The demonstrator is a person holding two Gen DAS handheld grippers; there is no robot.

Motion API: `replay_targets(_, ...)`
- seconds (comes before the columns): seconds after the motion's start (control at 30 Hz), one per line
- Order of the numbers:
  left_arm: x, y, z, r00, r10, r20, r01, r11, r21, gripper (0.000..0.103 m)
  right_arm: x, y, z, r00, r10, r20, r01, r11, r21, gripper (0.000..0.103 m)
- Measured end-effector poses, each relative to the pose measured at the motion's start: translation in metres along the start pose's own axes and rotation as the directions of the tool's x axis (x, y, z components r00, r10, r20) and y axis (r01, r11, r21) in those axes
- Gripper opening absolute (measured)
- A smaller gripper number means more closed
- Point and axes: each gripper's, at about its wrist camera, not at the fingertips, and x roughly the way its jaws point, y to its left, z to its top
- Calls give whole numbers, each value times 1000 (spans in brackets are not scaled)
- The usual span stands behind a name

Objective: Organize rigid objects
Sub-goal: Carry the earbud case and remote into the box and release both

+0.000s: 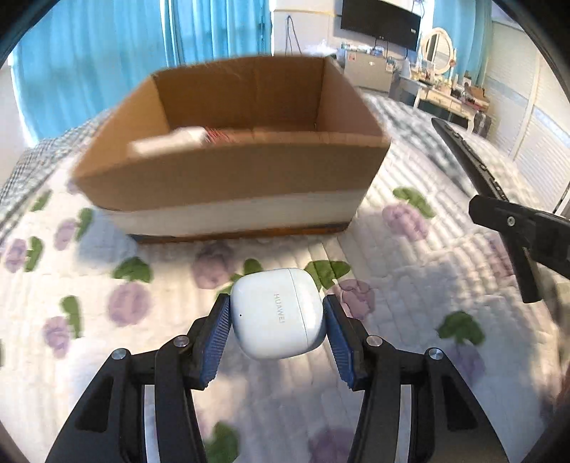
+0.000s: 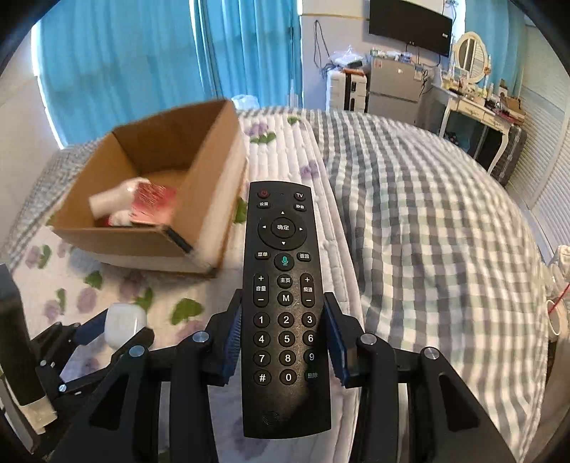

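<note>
My left gripper (image 1: pixel 277 310) is shut on a white Huawei earbud case (image 1: pixel 278 313) and holds it above the floral quilt, in front of an open cardboard box (image 1: pixel 231 178). My right gripper (image 2: pixel 283 313) is shut on a black TV remote (image 2: pixel 283 306), held lengthwise above the bed, right of the box (image 2: pixel 149 245). The remote and right gripper (image 1: pixel 498 206) show at the right of the left wrist view. The left gripper with the case (image 2: pixel 123 324) shows at the lower left of the right wrist view. The box holds a white item (image 2: pixel 107 203) and a red packet (image 2: pixel 153 206).
The floral quilt (image 1: pixel 409 267) lies over a grey checked bedspread (image 2: pixel 427 231). Blue curtains (image 2: pixel 142 64) hang behind the box. A dressing table with mirror (image 2: pixel 473 96), a small fridge (image 2: pixel 392 89) and a wall TV (image 2: pixel 409 25) stand at the far wall.
</note>
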Motion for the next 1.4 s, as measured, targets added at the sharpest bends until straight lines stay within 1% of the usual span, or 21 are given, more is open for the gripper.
replay_targets(0.03,-16,5,3,1000,-10,24,10,1000,9,53,-10,5,2,1000,-7,13,7,1000,-9,41)
replay_targets(0.13,-49,18,15,997,-2,77,-1,999,39,53,-40,23,10,999,-11,50,13,999,-39,41)
replay_targets(0.2,-67,26,28,995,-8,95,5,1000,29,53,-60,36,18,997,-14,77,19,998,-62,40)
replay_targets(0.23,-70,21,39,995,-10,103,8,1000,26,53,-71,44,23,996,-12,93,19,997,-75,41)
replay_targets(0.3,-83,27,49,992,-11,126,6,999,40,53,-86,54,31,993,-5,117,16,996,-90,41)
replay_targets(0.37,-97,38,54,989,11,148,-19,998,55,53,-103,66,39,989,9,145,7,994,-108,41)
replay_targets(0.47,-110,53,65,983,38,181,-49,997,58,53,-118,81,55,983,35,179,-12,992,-126,41)
replay_targets(0.6,-114,68,85,974,63,216,-75,996,46,53,-119,95,80,978,70,199,-42,989,-140,41)
replay_targets(0.7,-104,78,107,970,77,230,-84,996,22,53,-111,103,102,973,82,214,-51,988,-146,41)
replay_targets(0.8,-85,82,129,968,82,238,-89,996,18,53,-98,107,122,970,95,221,-64,987,-146,41)
replay_targets(0.9,-59,79,149,968,82,237,-92,995,32,53,-79,108,142,969,105,226,-73,987,-146,41)
replay_targets(1.0,-23,73,166,972,79,222,-90,995,37,53,-52,105,158,969,109,221,-80,987,-139,41)
replay_targets(1.03,-15,72,168,973,77,216,-87,995,38,53,-42,105,162,969,111,219,-82,987,-137,41)
replay_targets(1.1,13,68,174,978,75,193,-85,996,41,53,-20,102,168,971,120,208,-94,987,-131,41)
replay_targets(1.2,45,60,175,985,79,153,-88,995,53,53,7,96,171,973,127,192,-104,987,-126,40)
replay_targets(1.27,59,58,178,987,72,141,-81,995,57,53,22,95,171,975,129,183,-107,986,-128,41)
replay_targets(1.4,78,53,180,991,68,113,-76,995,71,53,40,93,169,975,139,173,-116,984,-139,41)
